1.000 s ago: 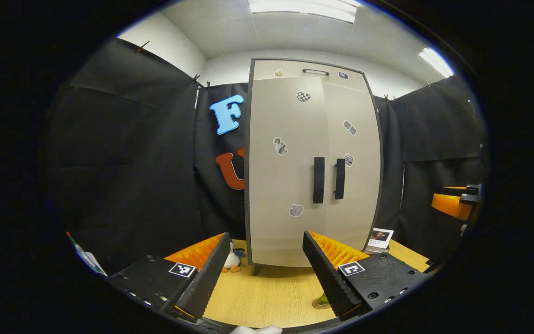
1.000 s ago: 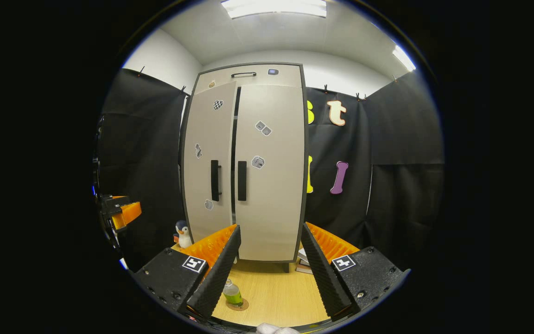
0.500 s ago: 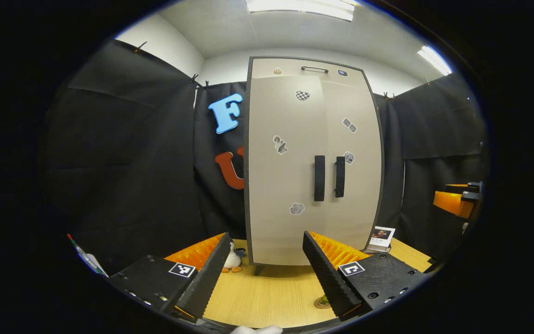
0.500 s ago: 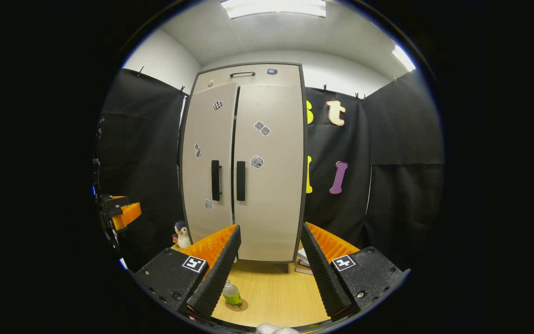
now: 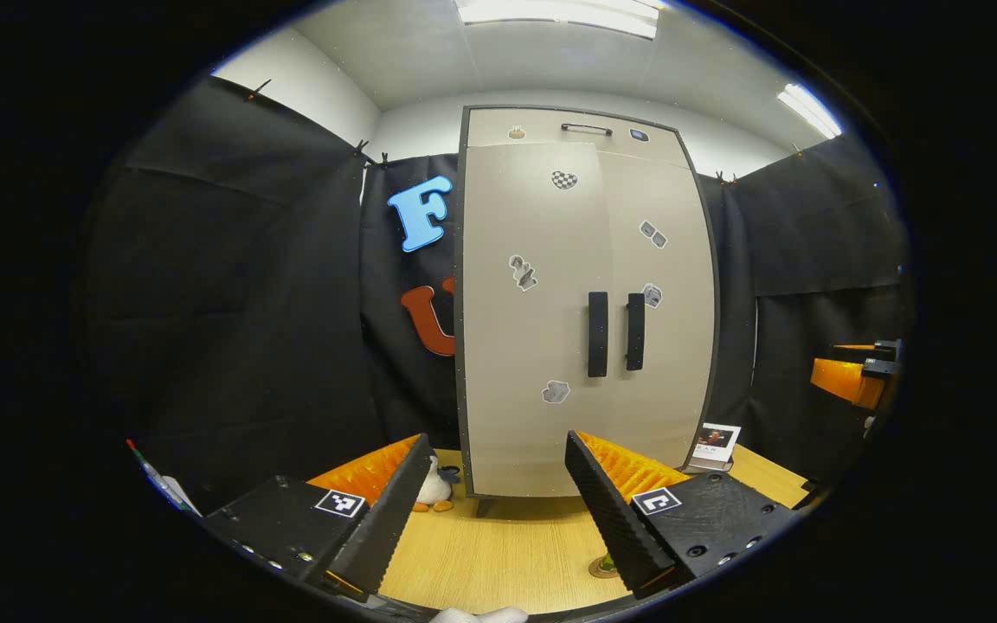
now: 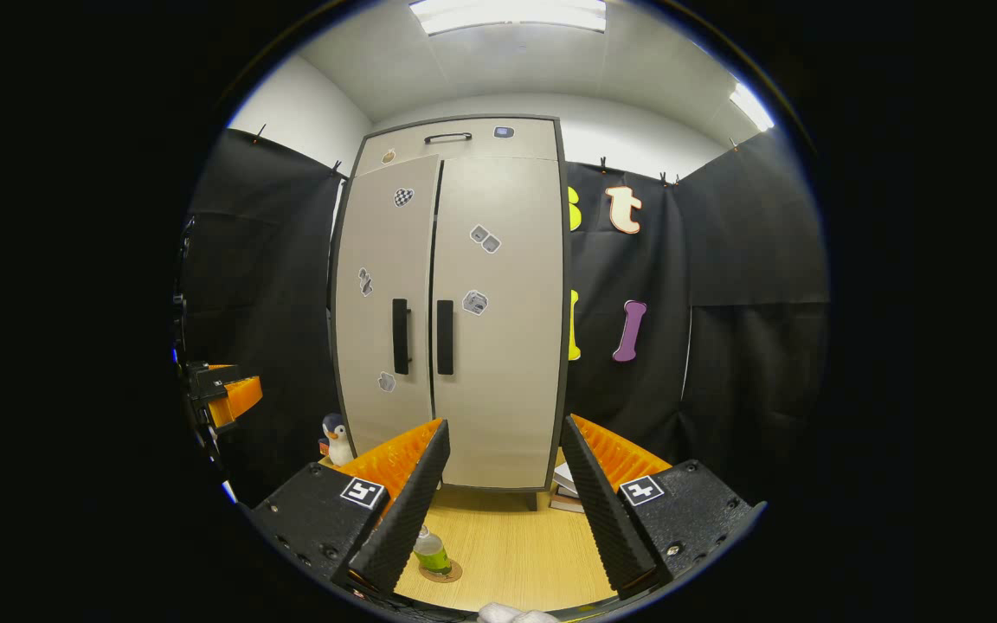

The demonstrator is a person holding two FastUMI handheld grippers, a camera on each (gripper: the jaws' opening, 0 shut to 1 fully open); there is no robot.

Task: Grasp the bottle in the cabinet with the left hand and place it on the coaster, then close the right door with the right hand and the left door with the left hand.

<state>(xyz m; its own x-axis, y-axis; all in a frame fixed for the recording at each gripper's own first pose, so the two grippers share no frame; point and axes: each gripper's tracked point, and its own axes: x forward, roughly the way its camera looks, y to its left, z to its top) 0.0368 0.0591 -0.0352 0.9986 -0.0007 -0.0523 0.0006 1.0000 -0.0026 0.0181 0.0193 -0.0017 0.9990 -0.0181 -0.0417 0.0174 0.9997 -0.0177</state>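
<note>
Pretty much done, I'd say. Left of the cabinet (image 6: 451, 303) sits a toy penguin (image 6: 336, 439); both doors look shut. In front of it, the green bottle (image 6: 432, 553) stands on the coaster (image 6: 449, 574). Left gripper (image 5: 494, 493) and right gripper (image 6: 498, 484) both gape empty.

A staged recording booth inside an office-like room: black cloth walls (image 6: 749, 260) clipped up at 9 and 3 o'clock, fluorescent ceiling panels (image 6: 507, 13) at 12, a beige two-door cabinet (image 6: 498, 303) on a light wooden table (image 6: 507, 545).
</note>
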